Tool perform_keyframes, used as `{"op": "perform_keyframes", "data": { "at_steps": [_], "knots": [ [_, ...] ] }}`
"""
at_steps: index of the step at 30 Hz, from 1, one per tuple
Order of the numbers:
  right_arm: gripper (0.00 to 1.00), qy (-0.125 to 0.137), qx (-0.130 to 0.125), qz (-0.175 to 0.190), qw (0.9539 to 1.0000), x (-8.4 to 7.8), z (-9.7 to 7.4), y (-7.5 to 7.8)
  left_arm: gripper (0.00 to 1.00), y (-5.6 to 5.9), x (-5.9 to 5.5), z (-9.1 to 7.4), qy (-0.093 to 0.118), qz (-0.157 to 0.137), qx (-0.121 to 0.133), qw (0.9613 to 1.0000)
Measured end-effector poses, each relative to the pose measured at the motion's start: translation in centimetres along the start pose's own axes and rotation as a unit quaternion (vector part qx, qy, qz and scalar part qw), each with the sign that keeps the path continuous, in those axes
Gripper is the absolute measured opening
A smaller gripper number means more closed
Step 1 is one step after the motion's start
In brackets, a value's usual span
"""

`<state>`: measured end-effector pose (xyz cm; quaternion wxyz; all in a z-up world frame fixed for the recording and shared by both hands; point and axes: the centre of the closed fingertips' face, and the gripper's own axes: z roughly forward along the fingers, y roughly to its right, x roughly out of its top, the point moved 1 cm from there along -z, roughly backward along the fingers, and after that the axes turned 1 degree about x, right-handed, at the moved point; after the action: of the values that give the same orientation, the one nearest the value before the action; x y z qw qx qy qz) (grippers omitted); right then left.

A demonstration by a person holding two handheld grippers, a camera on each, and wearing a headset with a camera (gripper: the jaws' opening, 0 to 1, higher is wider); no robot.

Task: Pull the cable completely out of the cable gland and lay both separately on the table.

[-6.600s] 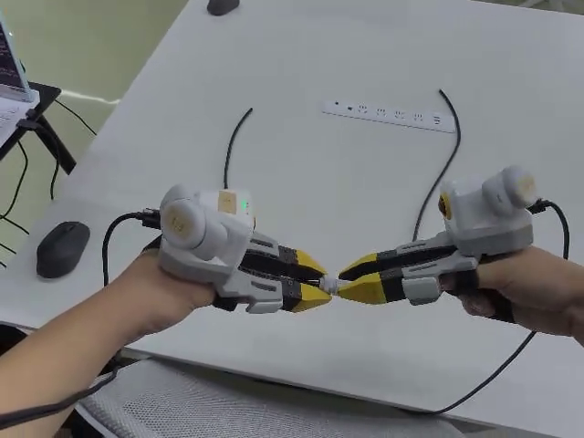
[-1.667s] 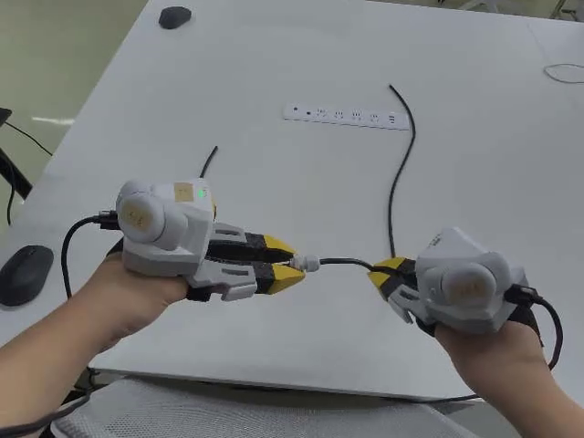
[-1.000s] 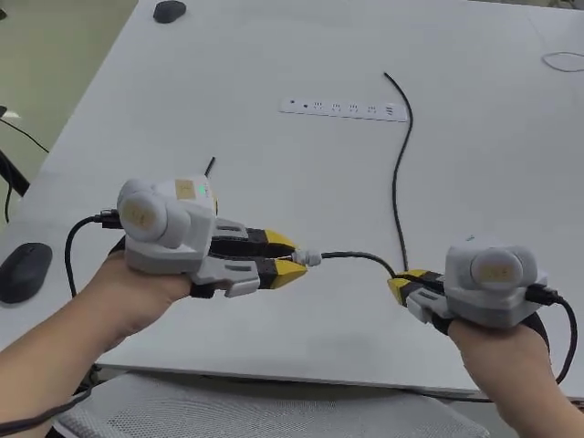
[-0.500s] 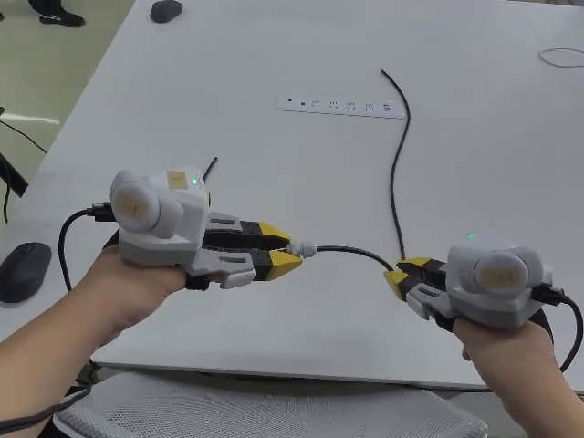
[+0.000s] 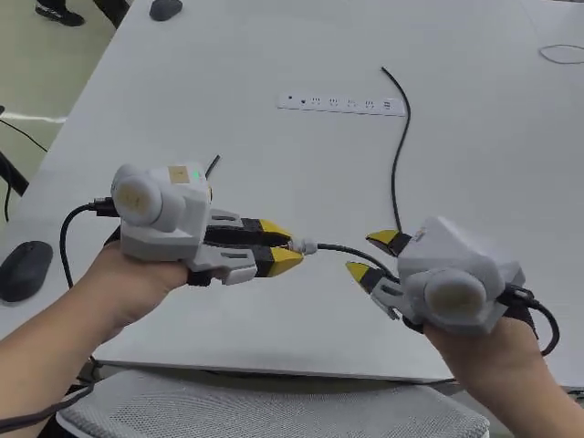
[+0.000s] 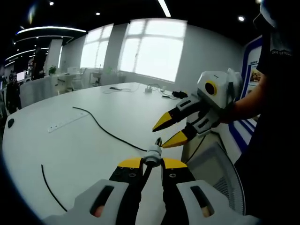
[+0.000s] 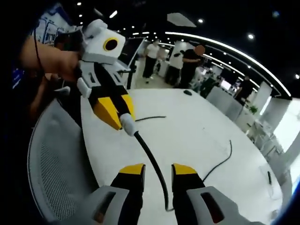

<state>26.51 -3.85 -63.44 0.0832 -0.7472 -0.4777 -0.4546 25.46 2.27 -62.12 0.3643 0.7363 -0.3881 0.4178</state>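
Left gripper clamped on the cable gland, held above the table. Right gripper jaws spread (right gripper view: cable runs between them unclamped). In the head view its far end lies on the table.

Pale grey moulded-plastic left gripper and matching right gripper: black jaws tipped yellow, black power lead off each rear. Small green light on top of the left gripper. Dark top worn.
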Motion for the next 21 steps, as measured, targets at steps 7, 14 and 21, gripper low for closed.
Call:
{"op": "perform_keyframes", "data": {
  "at_steps": [7, 14, 21],
  "knots": [
    [0.11, 0.001, -0.005, -0.069, 0.9976, 1.5, 0.7, -1.2, 0.15, 0.2, -0.1, 0.1, -0.005, 0.003, 0.0, 1.0],
    [0.06, -0.002, -0.004, -0.1, 0.995, 1.8, 0.8, -1.7, 0.15, 0.3, -0.1, 0.1, -0.006, 0.003, 0.002, 1.0],
    [0.02, -0.001, -0.005, -0.095, 0.9954, 1.7, 0.6, -1.7, 0.15, 0.6, 0.0, 0.1, -0.004, 0.004, 0.002, 1.0]
  ]
}}
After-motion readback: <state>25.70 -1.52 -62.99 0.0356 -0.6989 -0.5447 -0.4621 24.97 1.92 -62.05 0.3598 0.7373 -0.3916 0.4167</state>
